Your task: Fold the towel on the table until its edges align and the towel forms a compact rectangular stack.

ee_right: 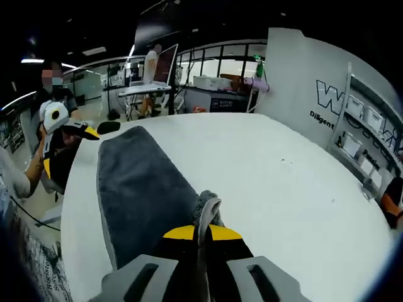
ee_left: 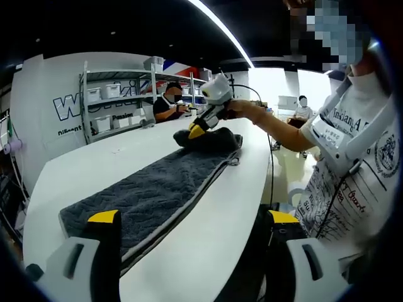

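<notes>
Fingers (ee_right: 189,233) of right gripper (ee_right: 201,234) clamp towel (ee_right: 141,182), hiding its corner.

A dark grey towel (ee_left: 154,192) with a lighter edge lies stretched lengthwise along the white table (ee_left: 201,251), its far end bunched and lifted.

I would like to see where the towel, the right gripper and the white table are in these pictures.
towel (ee_right: 138,182), right gripper view, on the middle of its flat dark grey surface.
right gripper (ee_right: 202,234), right gripper view, between the yellow tips, shut on the towel's end.
table (ee_right: 271,182), right gripper view, on a bare white part.
</notes>
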Demonstrator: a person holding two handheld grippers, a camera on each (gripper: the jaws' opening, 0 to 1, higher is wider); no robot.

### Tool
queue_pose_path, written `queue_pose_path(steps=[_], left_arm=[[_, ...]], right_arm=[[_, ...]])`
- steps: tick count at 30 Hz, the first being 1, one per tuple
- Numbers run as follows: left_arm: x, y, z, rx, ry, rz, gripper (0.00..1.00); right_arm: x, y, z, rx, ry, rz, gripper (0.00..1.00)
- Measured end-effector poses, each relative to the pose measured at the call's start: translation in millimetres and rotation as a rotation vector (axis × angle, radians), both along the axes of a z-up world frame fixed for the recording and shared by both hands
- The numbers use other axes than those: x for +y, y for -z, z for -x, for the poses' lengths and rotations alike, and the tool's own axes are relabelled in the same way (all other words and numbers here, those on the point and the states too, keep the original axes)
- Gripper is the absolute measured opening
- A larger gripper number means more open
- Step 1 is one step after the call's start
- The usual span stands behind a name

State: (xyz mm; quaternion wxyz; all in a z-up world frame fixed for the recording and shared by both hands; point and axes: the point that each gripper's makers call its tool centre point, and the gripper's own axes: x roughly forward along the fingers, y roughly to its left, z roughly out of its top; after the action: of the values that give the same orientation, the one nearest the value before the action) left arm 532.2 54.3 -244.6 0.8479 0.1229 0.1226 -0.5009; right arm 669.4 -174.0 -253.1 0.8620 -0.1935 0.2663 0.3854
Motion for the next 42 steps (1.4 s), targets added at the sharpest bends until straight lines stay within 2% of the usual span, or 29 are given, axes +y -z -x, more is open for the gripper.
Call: queue_pose_path(steps=[2,5,6,7,11,14,18,22,26,34,39,42], left_arm=[[-1.3,-0.1,0.0,0.002,0.002,0.002,0.99],[-2.1,-0.7,0.3,0.000,0.004,0.001,0.99],[-2.0,-0.8,0.3,-0.001,0.004,0.000,0.99],[-2.2,-0.7,0.2,-0.001,0.003,-0.001,0.99],[-2.2,-0.2,-0.6,0.002,0.003,-0.001,0.99],[-2.6,0.0,-1.5,0.003,0.004,-0.003,0.99],[-5.2,-1.3,-2.1,0.001,0.011,0.001,0.99],[-8.0,-1.4,-2.9,0.002,0.017,0.000,0.99],[-9.8,-1.1,-3.5,0.003,0.021,0.002,0.99],[-11.3,0.4,-0.7,0.008,0.021,0.005,0.99],[-12.2,0.8,5.8,0.005,0.024,-0.001,0.99],[-11.4,0.2,7.4,0.007,0.028,0.004,0.99]], right_arm=[[3.3,5.5,-1.6,-0.018,-0.006,0.011,0.10],[3.0,10.0,1.2,-0.039,0.000,0.065,0.33],[0.0,7.1,-0.2,-0.075,0.019,0.086,0.44],[-2.3,3.8,-0.2,-0.107,0.028,0.107,0.51],[-8.5,-14.1,7.5,-0.185,0.088,0.096,0.64],[-12.5,-25.7,25.7,-0.239,0.121,0.081,0.67],[-20.4,-26.0,51.6,-0.258,0.160,0.033,0.67],[-27.9,-22.3,66.1,-0.253,0.210,-0.027,0.63],[-22.1,-16.1,76.8,-0.252,0.206,-0.074,0.47],[-18.7,-3.8,82.4,-0.229,0.203,-0.149,0.26],[-13.5,-10.7,84.7,-0.261,0.181,-0.145,0.09],[-6.3,-12.4,84.0,-0.271,0.163,-0.130,0.07]])
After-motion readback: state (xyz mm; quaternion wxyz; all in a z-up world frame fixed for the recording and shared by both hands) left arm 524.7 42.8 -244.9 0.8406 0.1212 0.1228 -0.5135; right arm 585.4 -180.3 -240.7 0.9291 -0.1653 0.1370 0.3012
